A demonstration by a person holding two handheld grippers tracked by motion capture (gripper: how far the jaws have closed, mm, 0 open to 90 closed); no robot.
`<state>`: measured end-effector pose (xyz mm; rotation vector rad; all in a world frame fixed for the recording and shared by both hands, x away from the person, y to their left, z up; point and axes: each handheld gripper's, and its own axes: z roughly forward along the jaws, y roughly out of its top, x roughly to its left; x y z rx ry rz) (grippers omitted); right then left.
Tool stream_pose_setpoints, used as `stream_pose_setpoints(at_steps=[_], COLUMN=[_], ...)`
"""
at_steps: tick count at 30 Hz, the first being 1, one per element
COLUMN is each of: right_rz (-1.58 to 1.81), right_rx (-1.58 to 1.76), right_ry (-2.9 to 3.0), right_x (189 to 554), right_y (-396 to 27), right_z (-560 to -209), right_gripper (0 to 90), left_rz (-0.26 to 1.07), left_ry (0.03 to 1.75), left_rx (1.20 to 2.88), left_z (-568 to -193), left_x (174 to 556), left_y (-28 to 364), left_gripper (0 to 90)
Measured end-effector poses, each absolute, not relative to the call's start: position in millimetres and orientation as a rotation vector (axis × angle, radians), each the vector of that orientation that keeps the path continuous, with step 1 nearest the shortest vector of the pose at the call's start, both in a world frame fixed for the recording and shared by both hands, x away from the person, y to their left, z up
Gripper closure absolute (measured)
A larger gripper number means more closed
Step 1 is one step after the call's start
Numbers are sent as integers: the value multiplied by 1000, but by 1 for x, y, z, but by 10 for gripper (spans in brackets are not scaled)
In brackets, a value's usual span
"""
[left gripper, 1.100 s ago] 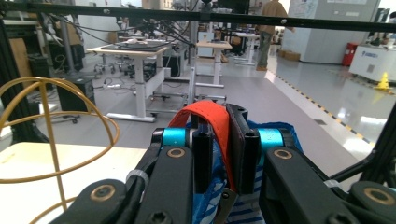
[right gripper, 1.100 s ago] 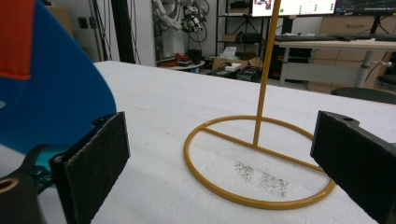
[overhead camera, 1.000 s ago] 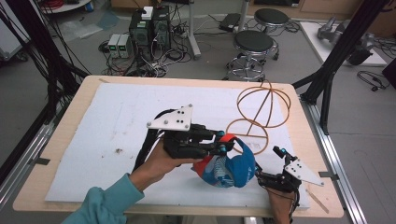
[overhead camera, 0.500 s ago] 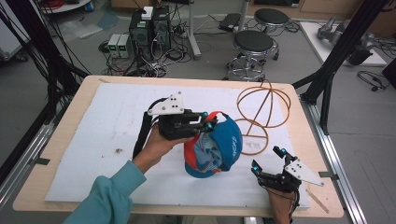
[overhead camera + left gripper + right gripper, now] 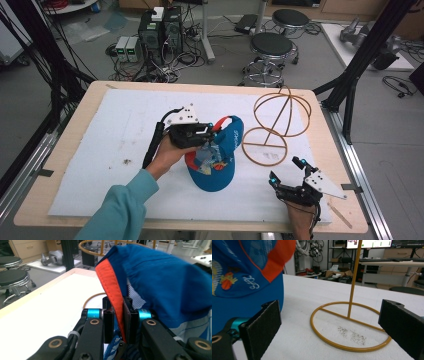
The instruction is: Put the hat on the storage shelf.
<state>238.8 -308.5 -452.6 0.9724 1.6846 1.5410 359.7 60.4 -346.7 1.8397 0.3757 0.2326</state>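
While the white-padded worktop (image 5: 90, 150) carries the wire stand (image 5: 277, 125), the blue baseball cap (image 5: 217, 160) sits beside its base ring, orange strap pinched tight in the left tool (image 5: 209, 131); the right tool (image 5: 287, 172) rests nearby, jaws wide, holding nothing.

Left hand-held gripper (image 5: 119, 322) clamped on blue cap's (image 5: 172, 285) orange edge, yellow wire stand (image 5: 93, 297) behind
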Motion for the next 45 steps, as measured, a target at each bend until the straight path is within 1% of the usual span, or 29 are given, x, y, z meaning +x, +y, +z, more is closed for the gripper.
stream_pose_setpoints(at_steps=[11,12,14,16,17,18,20,22,24,26,27,31,34,40,45], right_rz=[1541,1541,1542,1542,1541,1540,1540,1542,1542,1539,1539,1544,1547,1507,1511], right_rx=[971,971,973,972,973,968,972,971,969,966,964,962,942,918,901], right_ry=[1684,1684,1685,1685,1685,1684,1686,1685,1683,1686,1687,1687,1687,1707,1723], right_x=[239,239,238,239,238,239,238,238,238,238,238,238,237,237,236], right_y=[-309,-309,-309,-309,-308,-309,-308,-308,-308,-308,-308,-308,-308,-304,-297], right_z=[-453,-453,-453,-453,-453,-453,-453,-453,-453,-453,-453,-453,-453,-452,-447], right_gripper=[34,34,34,35,34,34,34,34,34,34,34,34,34,34,33], left_rz=[270,273,280,290,288,282,283,289,329,322,326,353,425,506,507], left_ry=[464,479,501,541,571,585,600,612,611,611,609,575,525,529,570], left_rx=[1880,1881,1883,1887,1881,1876,1862,1840,1816,1794,1788,1779,1760,1722,1691], left_z=[-358,-358,-361,-363,-364,-365,-367,-368,-367,-366,-365,-361,-360,-369,-384], left_x=[364,364,365,366,366,367,367,366,364,365,364,359,347,325,312], left_y=[73,73,76,77,78,80,83,86,90,93,95,104,119,158,190], left_gripper=[792,757,732,659,600,569,546,429,299,136,115,93,93,94,94])
